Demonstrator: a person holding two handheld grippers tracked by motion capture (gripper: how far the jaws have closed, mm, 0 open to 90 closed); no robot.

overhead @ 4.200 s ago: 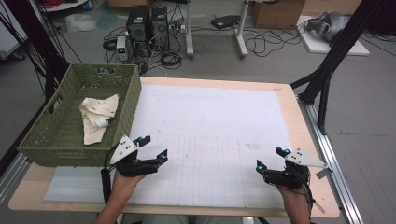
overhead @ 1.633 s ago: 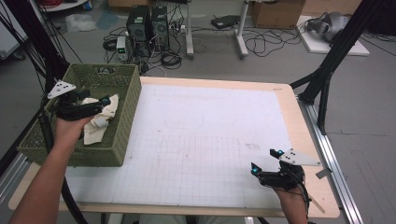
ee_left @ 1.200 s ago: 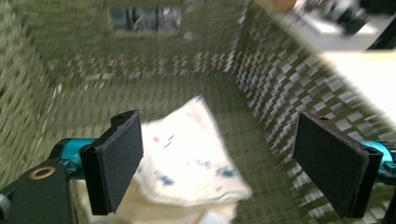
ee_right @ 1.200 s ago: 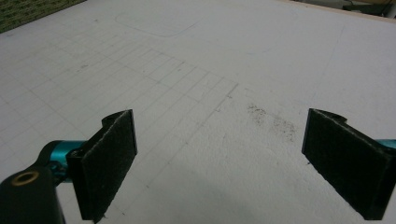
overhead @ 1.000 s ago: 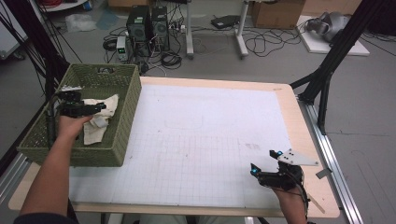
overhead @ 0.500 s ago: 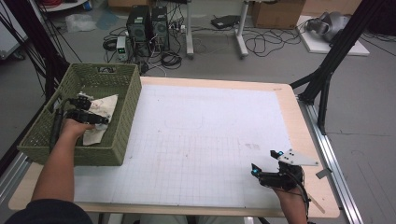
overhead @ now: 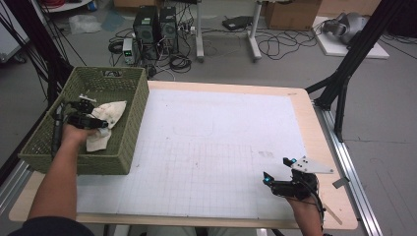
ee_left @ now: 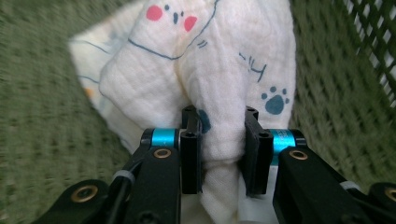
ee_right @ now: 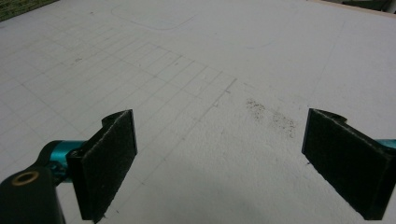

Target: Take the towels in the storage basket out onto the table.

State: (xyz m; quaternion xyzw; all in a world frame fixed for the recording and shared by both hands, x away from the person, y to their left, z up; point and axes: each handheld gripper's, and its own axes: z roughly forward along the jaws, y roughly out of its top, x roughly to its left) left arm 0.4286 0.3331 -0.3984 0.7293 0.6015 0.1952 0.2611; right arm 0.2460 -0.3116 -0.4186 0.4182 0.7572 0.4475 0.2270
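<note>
From above, my left gripper (overhead: pixel 91 120) sits inside the green basket (overhead: pixel 129 129), on the printed cloth (overhead: pixel 109 115). Its own view shows my jaws, just closed, pinching a fold of cloth (ee_left: pixel 219 93). My right gripper (ee_right: pixel 219 158) hovers wide open, holding nothing, well apart from the basket.

Soft crinkled cotton cloth (ee_left: pixel 224 79) lies in a matt woven-plastic basket (overhead: pixel 130 128) beside a matt white mat (overhead: pixel 221 147).

Grey floor (overhead: pixel 236 54), tangled cables (overhead: pixel 275 46), computer towers (overhead: pixel 156 24) behind table (overhead: pixel 314 123)
</note>
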